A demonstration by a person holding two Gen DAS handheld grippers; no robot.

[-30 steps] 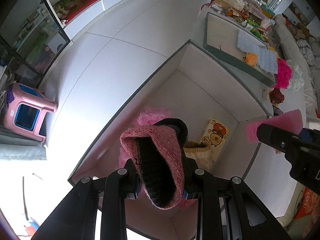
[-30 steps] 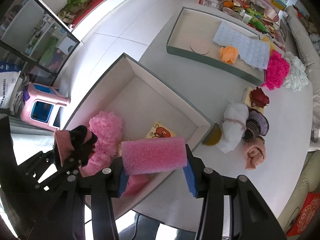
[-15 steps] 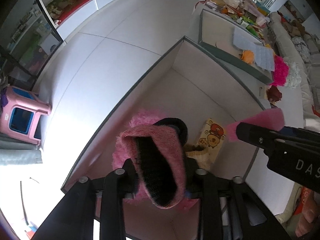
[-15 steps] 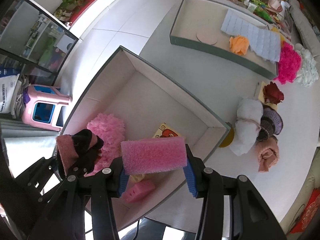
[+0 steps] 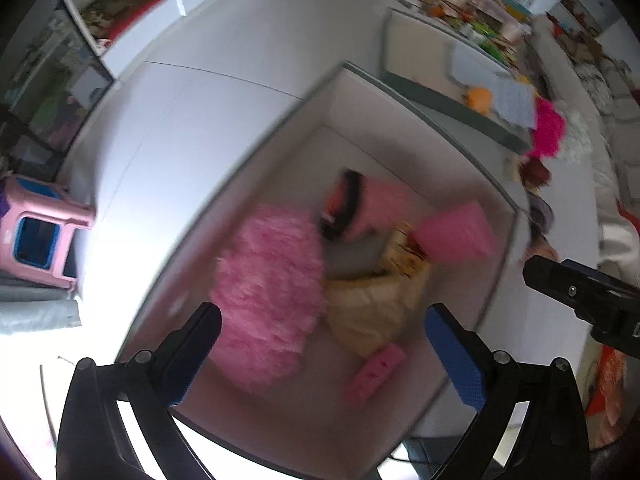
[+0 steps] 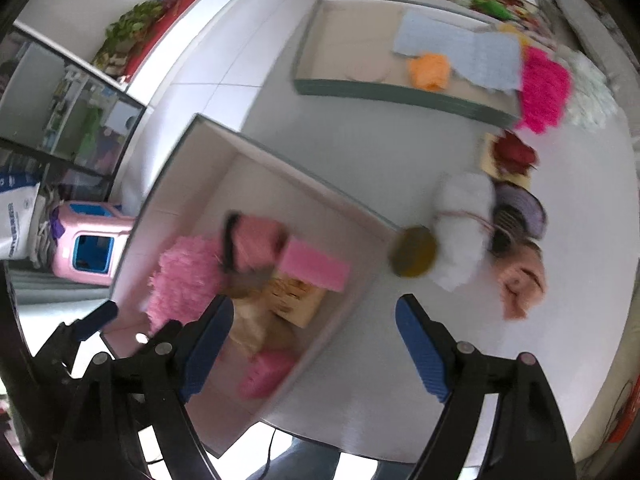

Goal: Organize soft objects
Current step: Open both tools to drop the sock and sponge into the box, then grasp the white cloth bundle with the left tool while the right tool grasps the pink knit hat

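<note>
The left gripper stands with its blue-padded fingers spread wide and nothing between them, poised above the near end of the open grey-rimmed white box. Directly ahead of its left finger lies the fluffy pink shaggy mitt, and just beyond that the pink knitted hat with a black band sits inside the box, blurred. Ahead of its right finger a rectangular pink foam sponge rests tilted on a cream cloth bag with a cartoon print; a small pink block lies nearest, close beside that finger's tip.

The right gripper is likewise parted wide and carries nothing (the pictures are smeared, so finer detail is lost). Its left finger hangs over the box's right wall, its right finger over the bare white tabletop. Ahead and to its right, outside the box, cluster a white fluffy bundle tied with string, a yellow-brown round item, a purple knitted piece and a rolled peach cloth. Further ahead stands a second grey-green tray holding an orange puff and a pale blue cloth, with a bright magenta shaggy duster at its right end.
</note>
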